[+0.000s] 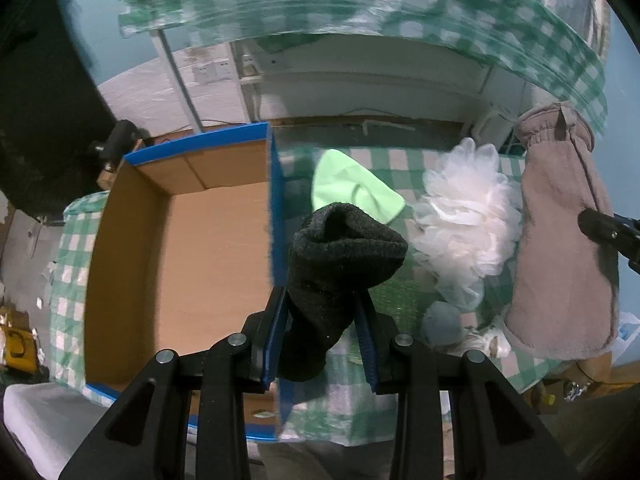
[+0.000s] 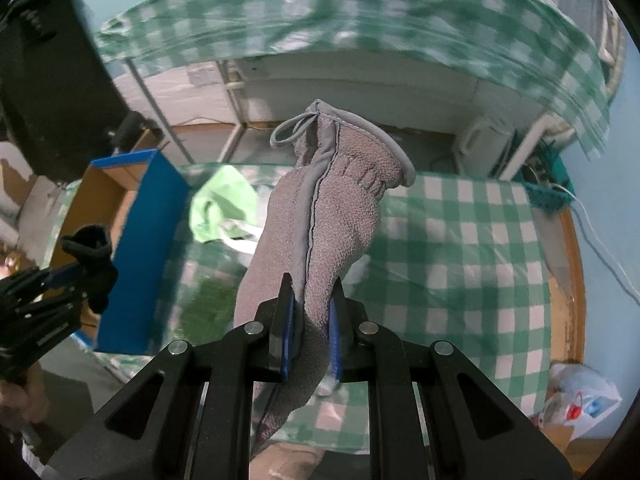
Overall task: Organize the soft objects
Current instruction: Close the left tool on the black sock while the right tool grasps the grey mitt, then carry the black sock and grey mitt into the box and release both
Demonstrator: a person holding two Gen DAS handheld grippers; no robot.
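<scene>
the left hand-held gripper (image 1: 324, 320) is sitting closest to the lens, its blue pads narrowed and pressing on a dark grey sock (image 1: 340, 264) that is standing up between them with its open cuff bulging on top. the sock is hanging in the air just right of the blue edge of a cardboard box (image 1: 176, 248), which is lying open on the bench (image 2: 460, 248) under a green and white checked cloth. behind the sock a light green cloth (image 1: 352, 190) is lying on the bench, and beside it a white mesh bath sponge (image 1: 464, 224) is resting on the checks.

the right hand-held gripper (image 2: 314, 312) is pinching a grey fleecy mitt (image 2: 336, 208), jaws drawn close on its lower part, so the mitt is rising upright above the bench with its elastic cuff and hanging loop at the top. in the left view the same mitt is hanging at the far right, past the sponge. in the right view the box is showing at the left, with the green cloth between it and the mitt.
</scene>
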